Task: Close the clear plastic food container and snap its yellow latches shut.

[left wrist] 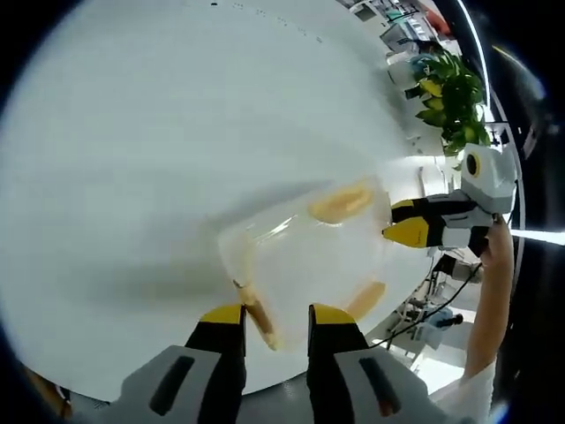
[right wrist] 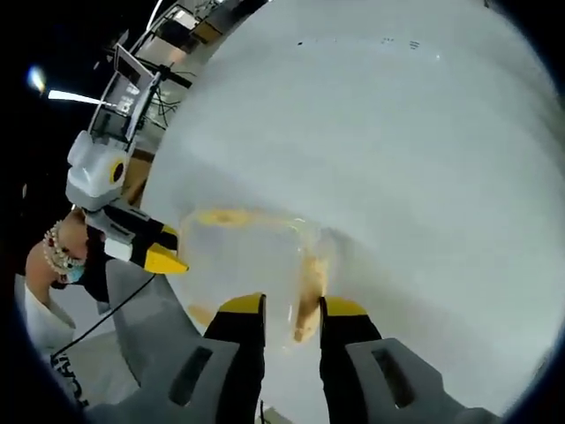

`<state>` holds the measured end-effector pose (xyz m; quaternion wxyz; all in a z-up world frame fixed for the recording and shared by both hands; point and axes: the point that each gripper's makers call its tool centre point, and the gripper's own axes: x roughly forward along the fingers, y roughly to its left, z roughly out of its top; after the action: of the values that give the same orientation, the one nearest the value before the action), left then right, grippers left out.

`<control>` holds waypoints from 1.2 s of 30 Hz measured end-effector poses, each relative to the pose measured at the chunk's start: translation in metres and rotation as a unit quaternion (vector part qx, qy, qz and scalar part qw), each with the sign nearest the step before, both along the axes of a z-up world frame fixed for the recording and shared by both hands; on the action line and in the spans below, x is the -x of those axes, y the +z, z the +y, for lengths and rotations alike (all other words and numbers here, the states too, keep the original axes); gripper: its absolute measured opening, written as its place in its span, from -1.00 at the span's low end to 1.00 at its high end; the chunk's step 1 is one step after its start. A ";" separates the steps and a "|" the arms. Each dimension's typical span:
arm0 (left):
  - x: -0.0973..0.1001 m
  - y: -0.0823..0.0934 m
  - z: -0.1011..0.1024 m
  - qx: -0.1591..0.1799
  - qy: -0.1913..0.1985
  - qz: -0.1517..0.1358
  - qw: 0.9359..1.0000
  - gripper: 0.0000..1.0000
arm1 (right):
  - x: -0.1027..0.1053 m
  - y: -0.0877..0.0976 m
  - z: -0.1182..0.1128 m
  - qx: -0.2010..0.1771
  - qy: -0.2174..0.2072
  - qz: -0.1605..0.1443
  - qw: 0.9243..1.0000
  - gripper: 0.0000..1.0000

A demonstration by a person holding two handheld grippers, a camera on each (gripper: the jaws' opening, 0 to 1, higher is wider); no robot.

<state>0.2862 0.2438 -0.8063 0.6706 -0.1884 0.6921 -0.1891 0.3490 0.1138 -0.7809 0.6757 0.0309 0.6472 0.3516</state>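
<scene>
Both views look closely down at the container (left wrist: 305, 265) (right wrist: 252, 265) from opposite sides, sharing the white table (left wrist: 177, 132) (right wrist: 415, 132).

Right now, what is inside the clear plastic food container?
Nothing visible inside the clear container; the white table shows through its walls. Blur and its yellow latches could hide something small.

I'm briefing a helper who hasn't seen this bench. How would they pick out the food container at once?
Start from the big white table. Near its edge, between the two grippers' yellow-tipped jaws, sits the clear plastic container. Its see-through body and pale yellow latches along the sides set it apart from the bare white surface around it.
</scene>
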 end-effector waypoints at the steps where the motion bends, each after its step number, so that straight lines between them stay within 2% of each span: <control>1: -0.001 -0.001 0.000 -0.001 0.000 0.002 1.000 -0.61 | 0.000 0.000 0.000 0.001 -0.002 0.001 1.000 -0.62; 13: -0.006 0.005 0.009 -0.006 -0.003 0.001 1.000 -0.61 | 0.005 -0.002 -0.002 0.008 -0.017 0.020 1.000 -0.70; 14: -0.007 0.005 0.010 -0.006 -0.001 0.003 1.000 -0.61 | -0.001 -0.003 0.000 -0.001 -0.035 0.017 0.999 -0.71; 15: -0.007 0.005 0.010 -0.008 -0.003 0.003 1.000 -0.61 | 0.002 -0.003 -0.002 -0.001 -0.032 0.025 0.999 -0.71; 21: -0.008 0.010 0.013 -0.006 -0.012 -0.001 1.000 -0.60 | 0.004 -0.002 -0.002 -0.007 -0.026 0.021 0.999 -0.68; 24: -0.009 0.013 0.015 -0.004 -0.013 -0.008 1.000 -0.59 | 0.008 -0.001 -0.003 -0.008 -0.015 0.014 1.000 -0.66; 26: -0.011 0.014 0.016 -0.003 -0.022 -0.014 1.000 -0.58 | 0.007 0.000 -0.005 0.002 0.011 -0.003 1.000 -0.64; 28: -0.013 0.015 0.016 -0.007 -0.038 -0.028 0.999 -0.56 | 0.004 0.000 -0.007 0.011 0.035 -0.027 0.999 -0.64; 33: -0.016 0.018 0.017 -0.012 -0.062 -0.065 0.996 -0.52 | 0.011 0.002 -0.005 0.022 0.042 -0.043 0.998 -0.61; 36: -0.020 0.020 0.017 -0.018 -0.106 -0.107 0.988 -0.47 | 0.014 0.002 -0.006 0.021 0.047 -0.052 0.997 -0.60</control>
<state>0.3058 0.2612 -0.7866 0.7203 -0.0803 0.6359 -0.2653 0.3352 0.1079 -0.7785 0.6913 -0.0322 0.6196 0.3703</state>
